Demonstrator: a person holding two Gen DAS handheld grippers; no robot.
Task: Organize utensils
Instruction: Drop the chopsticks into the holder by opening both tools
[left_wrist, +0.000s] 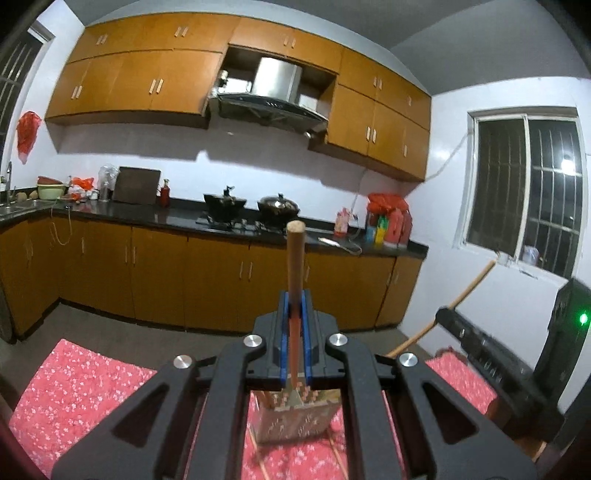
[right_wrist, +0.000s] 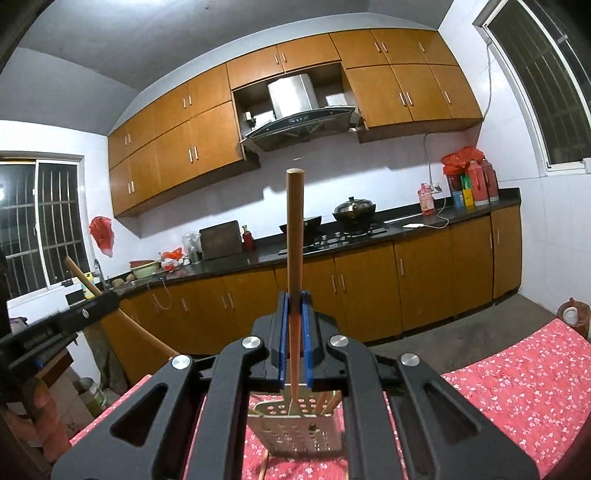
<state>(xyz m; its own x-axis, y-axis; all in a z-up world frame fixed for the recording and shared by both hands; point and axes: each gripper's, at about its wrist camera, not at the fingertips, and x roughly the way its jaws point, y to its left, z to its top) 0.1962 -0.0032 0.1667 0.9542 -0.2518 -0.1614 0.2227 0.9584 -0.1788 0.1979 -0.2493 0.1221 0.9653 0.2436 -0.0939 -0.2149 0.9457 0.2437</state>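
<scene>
**Two grippers, one wooden stick each**

Left wrist view: the left gripper (left_wrist: 295, 306) points about level toward the kitchen cabinets, its jaws pinching one wooden stick (left_wrist: 295, 258) that stands upright between the blue pads. Below it sits one perforated metal holder (left_wrist: 295, 421) on the pink floral cloth (left_wrist: 81, 387) (several thin sticks lie beside it).

Right wrist view: the right gripper (right_wrist: 294, 306) is held level too, jaws pressed on one wooden stick (right_wrist: 295, 236), upright. One holder (right_wrist: 295, 432) stands beneath, on the cloth (right_wrist: 517, 387).
</scene>
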